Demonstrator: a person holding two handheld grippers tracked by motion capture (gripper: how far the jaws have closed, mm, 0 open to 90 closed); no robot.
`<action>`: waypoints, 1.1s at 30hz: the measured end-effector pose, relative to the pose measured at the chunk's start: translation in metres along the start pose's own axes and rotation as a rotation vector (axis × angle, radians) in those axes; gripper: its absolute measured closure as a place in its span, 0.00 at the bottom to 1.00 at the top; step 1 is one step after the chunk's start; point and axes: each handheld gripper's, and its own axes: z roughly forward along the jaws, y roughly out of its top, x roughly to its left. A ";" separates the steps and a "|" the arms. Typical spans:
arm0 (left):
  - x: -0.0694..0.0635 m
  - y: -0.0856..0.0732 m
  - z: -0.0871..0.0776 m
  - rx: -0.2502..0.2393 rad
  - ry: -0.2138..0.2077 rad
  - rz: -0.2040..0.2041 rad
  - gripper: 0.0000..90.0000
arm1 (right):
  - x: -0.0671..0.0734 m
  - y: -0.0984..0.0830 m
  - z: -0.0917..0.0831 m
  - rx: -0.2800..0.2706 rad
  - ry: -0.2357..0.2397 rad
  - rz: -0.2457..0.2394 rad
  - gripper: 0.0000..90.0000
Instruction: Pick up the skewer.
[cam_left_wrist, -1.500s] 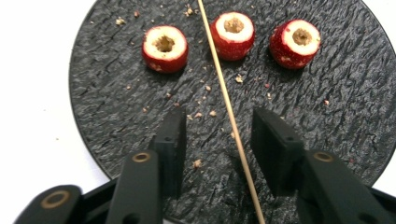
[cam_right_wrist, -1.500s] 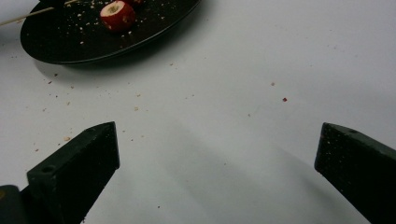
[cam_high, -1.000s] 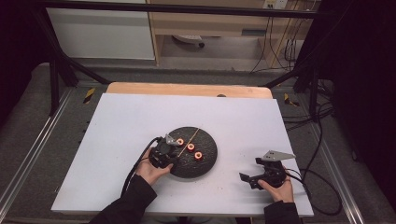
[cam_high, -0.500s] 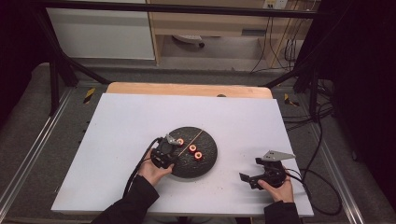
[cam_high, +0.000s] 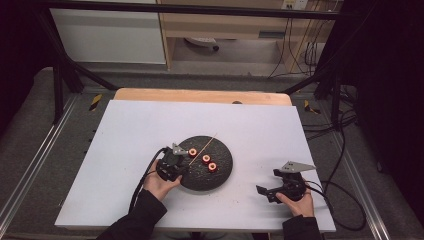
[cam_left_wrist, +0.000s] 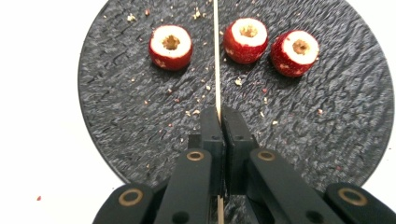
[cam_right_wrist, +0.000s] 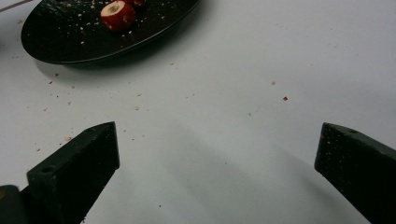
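Note:
A round black plate (cam_high: 220, 175) (cam_left_wrist: 116, 116) holds three cored red fruits (cam_left_wrist: 171, 40), (cam_left_wrist: 245, 33), (cam_left_wrist: 295, 46). My left gripper (cam_high: 176, 161) (cam_left_wrist: 218, 112) hovers over the plate's near left part, shut on a thin wooden skewer (cam_left_wrist: 216, 56) (cam_high: 206, 143). The skewer runs forward between the first and second fruit and past the plate's far rim. My right gripper (cam_high: 272, 192) (cam_right_wrist: 217, 149) rests wide open near the table's front right, apart from the plate (cam_right_wrist: 60, 42), nothing between its jaws. One fruit (cam_right_wrist: 117, 14) lies ahead of it.
A white tabletop (cam_high: 140, 130) carries the plate; crumbs are scattered around it (cam_right_wrist: 140, 95). A wooden strip (cam_high: 200, 95) borders the far edge. Black cables (cam_high: 340, 210) trail off the right side. A metal frame surrounds the table.
The left gripper has shifted slightly left and back on the plate with the skewer. The right gripper has stayed still.

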 end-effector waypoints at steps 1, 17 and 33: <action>0.001 -0.001 -0.002 -0.010 -0.010 -0.001 0.98 | 0.000 0.000 0.000 0.000 -0.002 0.000 0.01; 0.018 -0.024 -0.025 -0.141 -0.045 -0.008 0.98 | 0.000 0.000 0.000 0.000 -0.003 0.011 0.01; 0.034 -0.060 -0.049 -0.250 -0.082 0.033 0.98 | 0.002 0.006 0.001 0.007 -0.020 0.035 0.01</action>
